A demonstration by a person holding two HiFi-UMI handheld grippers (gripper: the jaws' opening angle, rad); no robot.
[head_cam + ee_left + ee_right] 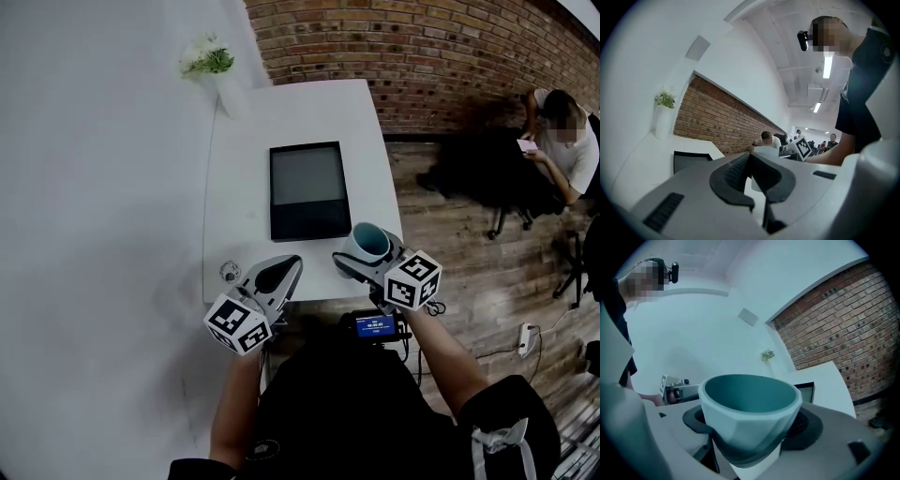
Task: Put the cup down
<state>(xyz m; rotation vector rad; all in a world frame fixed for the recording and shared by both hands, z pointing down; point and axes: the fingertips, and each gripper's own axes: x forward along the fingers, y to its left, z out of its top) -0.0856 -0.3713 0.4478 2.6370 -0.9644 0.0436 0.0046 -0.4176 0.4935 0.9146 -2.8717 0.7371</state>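
the right gripper (pixel 360 262) pinches the teal-lined cup (pixel 367 243), upright, just off the black tray's (pixel 307 190) near right corner, by the white table's (pixel 239 187) front edge. the left gripper (pixel 292 264) sits off the tray's near left corner, jaws pressed together, nothing between them. a vase of greenery (pixel 212 64) stands well beyond the tray.

light: bright, ceiling strips (pixel 827 66) | edges: fisheye-bent, dark | right gripper view: seemingly teal-tinted
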